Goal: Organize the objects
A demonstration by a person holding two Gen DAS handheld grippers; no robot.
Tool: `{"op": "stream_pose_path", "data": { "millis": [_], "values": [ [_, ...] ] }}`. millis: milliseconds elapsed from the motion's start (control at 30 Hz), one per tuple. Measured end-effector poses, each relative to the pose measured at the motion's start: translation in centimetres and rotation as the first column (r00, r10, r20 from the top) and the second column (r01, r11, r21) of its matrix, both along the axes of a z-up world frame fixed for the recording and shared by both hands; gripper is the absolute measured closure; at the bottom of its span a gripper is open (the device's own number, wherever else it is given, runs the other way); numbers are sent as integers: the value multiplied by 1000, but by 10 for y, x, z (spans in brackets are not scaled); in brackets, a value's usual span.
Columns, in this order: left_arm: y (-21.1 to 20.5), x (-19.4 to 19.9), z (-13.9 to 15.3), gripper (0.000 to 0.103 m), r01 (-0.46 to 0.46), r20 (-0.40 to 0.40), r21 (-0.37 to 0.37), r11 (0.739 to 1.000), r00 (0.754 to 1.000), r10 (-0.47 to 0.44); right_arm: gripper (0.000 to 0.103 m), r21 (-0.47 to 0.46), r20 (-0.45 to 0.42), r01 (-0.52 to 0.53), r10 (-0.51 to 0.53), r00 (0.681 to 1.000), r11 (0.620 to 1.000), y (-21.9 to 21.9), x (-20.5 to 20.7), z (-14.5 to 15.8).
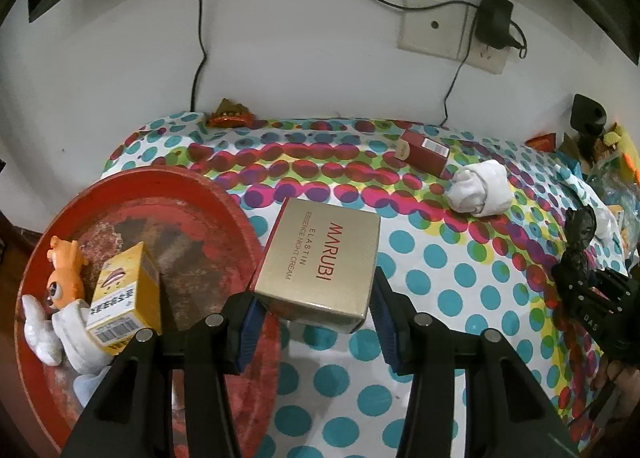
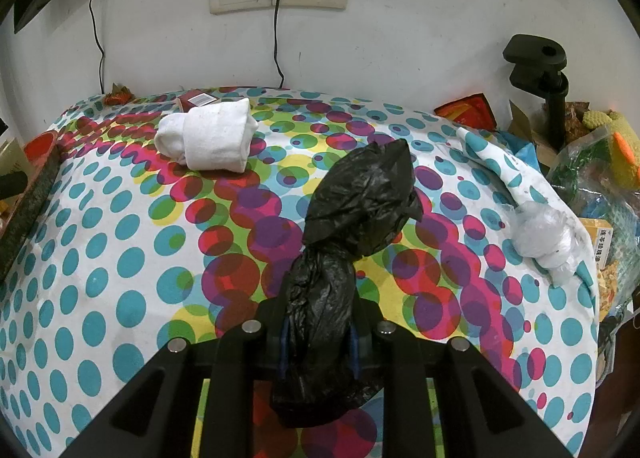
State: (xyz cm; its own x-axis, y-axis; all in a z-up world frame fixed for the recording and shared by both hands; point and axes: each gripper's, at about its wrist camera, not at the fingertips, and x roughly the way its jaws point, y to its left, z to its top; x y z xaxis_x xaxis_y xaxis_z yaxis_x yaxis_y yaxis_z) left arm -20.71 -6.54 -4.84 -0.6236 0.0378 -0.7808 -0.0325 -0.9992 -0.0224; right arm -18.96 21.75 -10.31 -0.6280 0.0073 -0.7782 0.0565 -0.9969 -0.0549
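Pinching: my right jaws held a black plastic bag; my left jaws clasped a gold cream box, right of the red tray.

L gripper: lower centre of left wrist frame, black fingers w/ blue pads, pointing up-frame. Jaws set wide, one pad each side of the gold box; L pad looks in contact w/ box's lower L corner, R pad just beside its R edge. Firm grip or not: can't tell.

R gripper: lower centre of right wrist frame, black fingers, blue pads mostly hidden. Jaws narrow, clamped on twisted neck of the black plastic bag. Also visible at right edge of left wrist frame, mid-height, fingers pointing up-left, bag in its tips.
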Motion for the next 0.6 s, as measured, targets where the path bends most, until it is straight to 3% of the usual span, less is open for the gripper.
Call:
{"op": "stream_pose_path", "data": {
  "millis": [600],
  "values": [
    [-59, 7, 0, 58, -95, 2, -1, 996, 996, 95, 81, 28, -3, -4, 4, 1000, 1000, -3, 0, 1]
  ]
}}
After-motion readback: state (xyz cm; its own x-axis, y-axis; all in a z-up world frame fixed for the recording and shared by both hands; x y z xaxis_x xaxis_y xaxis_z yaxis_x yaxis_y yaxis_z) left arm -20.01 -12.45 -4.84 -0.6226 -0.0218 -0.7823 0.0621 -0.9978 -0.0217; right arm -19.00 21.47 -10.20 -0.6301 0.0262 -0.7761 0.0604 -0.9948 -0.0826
